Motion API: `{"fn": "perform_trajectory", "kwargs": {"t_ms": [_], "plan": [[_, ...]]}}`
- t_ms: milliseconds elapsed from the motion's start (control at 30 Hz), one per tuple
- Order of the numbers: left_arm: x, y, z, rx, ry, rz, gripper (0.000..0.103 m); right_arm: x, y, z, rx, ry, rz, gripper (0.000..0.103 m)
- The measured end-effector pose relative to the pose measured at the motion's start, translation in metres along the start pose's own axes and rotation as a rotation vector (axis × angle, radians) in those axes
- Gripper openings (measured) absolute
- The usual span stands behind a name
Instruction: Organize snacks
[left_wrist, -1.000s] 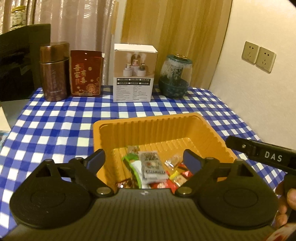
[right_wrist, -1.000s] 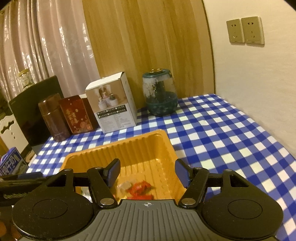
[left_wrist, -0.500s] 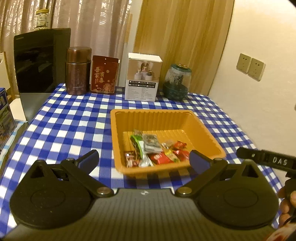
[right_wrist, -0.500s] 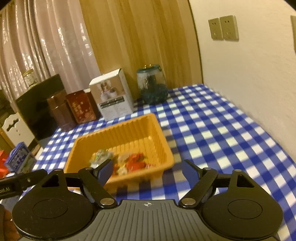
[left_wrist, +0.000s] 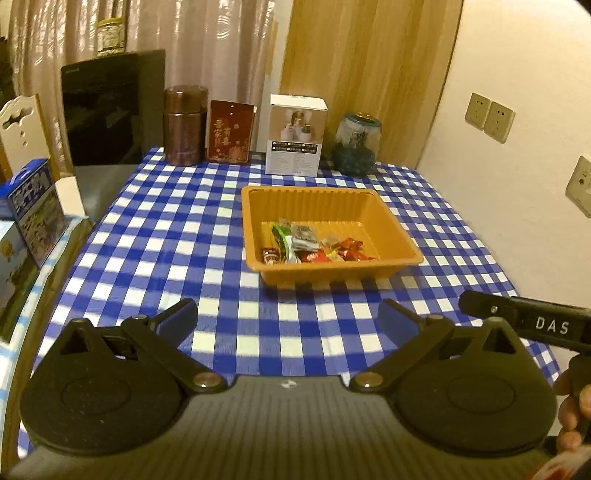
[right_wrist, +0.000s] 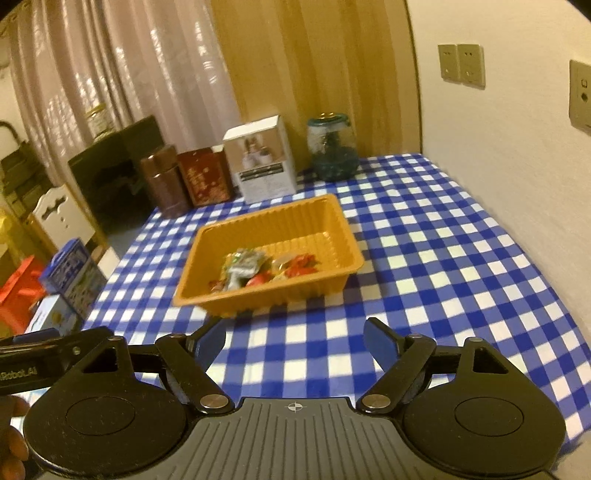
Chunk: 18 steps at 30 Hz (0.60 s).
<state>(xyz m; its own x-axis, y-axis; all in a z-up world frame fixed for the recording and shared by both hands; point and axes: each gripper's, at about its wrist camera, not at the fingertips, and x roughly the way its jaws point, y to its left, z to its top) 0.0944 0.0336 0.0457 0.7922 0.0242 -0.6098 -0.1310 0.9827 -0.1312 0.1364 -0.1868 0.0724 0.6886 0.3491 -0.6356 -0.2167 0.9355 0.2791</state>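
Wrapped snacks (left_wrist: 314, 245) heaped in orange tray (left_wrist: 332, 275), centre frame, on checked desk (left_wrist: 166, 236); left tongs (left_wrist: 288, 319) and right tongs (right_wrist: 295, 341) apart, empty, lower frame.

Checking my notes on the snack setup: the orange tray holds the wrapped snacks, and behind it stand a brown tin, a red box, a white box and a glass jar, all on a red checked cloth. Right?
Not quite: the cloth is blue and white checked, not red, as the left wrist view shows. The rest holds: the snacks lie in the orange tray, with the brown tin, red box, white box and glass jar behind.
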Motion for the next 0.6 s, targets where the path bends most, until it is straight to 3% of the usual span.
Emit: {"fn": "perform_trajectory", "kwargs": {"t_ms": [333,600], "plan": [[-0.050,-0.003,-0.016,0.008,-0.013,0.043,0.103,-0.046,0.023,-0.025,-0.050,0.024,-0.004,0.081],[-0.073,-0.009,-0.026,0.035,-0.022,0.031,0.103,-0.076,0.029,-0.040,-0.059,0.023,-0.021,0.081]]}}
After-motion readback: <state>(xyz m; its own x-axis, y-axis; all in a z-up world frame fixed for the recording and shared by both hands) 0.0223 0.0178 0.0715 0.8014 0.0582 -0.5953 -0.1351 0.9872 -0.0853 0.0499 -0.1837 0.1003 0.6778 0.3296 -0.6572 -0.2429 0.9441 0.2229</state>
